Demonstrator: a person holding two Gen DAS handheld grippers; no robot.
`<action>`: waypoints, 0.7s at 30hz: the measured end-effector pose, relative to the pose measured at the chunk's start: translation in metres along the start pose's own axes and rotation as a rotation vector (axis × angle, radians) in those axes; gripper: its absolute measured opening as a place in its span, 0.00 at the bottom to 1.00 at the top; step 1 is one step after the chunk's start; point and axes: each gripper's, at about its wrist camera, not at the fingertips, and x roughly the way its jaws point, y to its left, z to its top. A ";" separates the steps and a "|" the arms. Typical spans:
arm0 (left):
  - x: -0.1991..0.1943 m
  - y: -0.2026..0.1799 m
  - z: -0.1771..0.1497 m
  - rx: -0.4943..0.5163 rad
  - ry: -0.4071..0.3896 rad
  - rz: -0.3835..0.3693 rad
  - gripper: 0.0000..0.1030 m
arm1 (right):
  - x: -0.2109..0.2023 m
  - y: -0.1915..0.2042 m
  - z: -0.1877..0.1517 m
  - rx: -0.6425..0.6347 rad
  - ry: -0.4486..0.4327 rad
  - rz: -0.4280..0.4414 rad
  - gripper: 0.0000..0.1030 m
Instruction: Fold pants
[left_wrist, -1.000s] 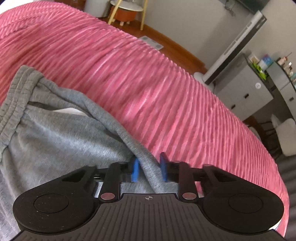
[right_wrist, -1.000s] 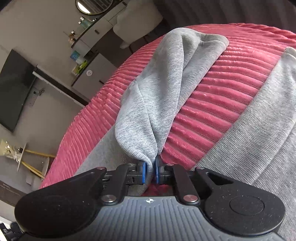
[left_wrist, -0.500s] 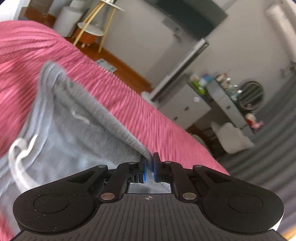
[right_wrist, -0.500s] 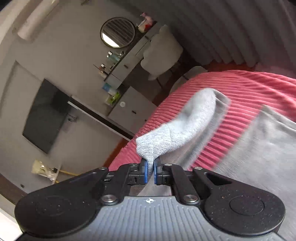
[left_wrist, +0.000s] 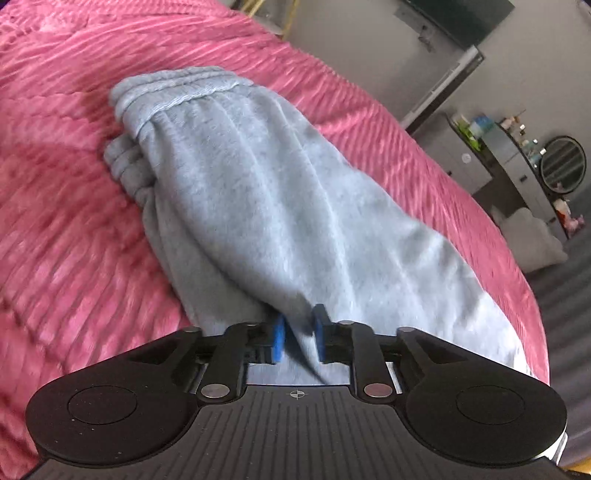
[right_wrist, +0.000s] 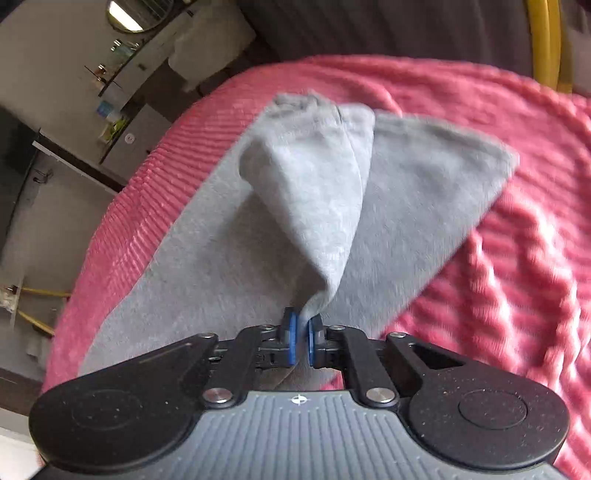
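On the pink bed (left_wrist: 74, 229) lie the grey pants (left_wrist: 280, 206), folded over themselves. Low above them, the left gripper (left_wrist: 298, 338) points along the cloth with jaws apart, fabric loose between. Tilted down, the right gripper (right_wrist: 300, 341) pinches a raised fold.

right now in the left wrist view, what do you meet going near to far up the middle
left tongs → grey pants leg fabric → gathered waistband → pink ribbed blanket → grey wall
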 end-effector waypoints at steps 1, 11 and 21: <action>0.004 0.001 0.004 -0.024 0.010 0.002 0.31 | 0.001 0.004 0.002 -0.013 -0.016 0.004 0.13; 0.008 0.000 0.006 -0.055 0.000 0.007 0.22 | 0.010 0.019 0.005 -0.090 -0.076 -0.092 0.47; 0.004 -0.007 0.013 -0.068 -0.002 0.005 0.11 | 0.029 0.024 0.030 -0.157 -0.128 -0.189 0.05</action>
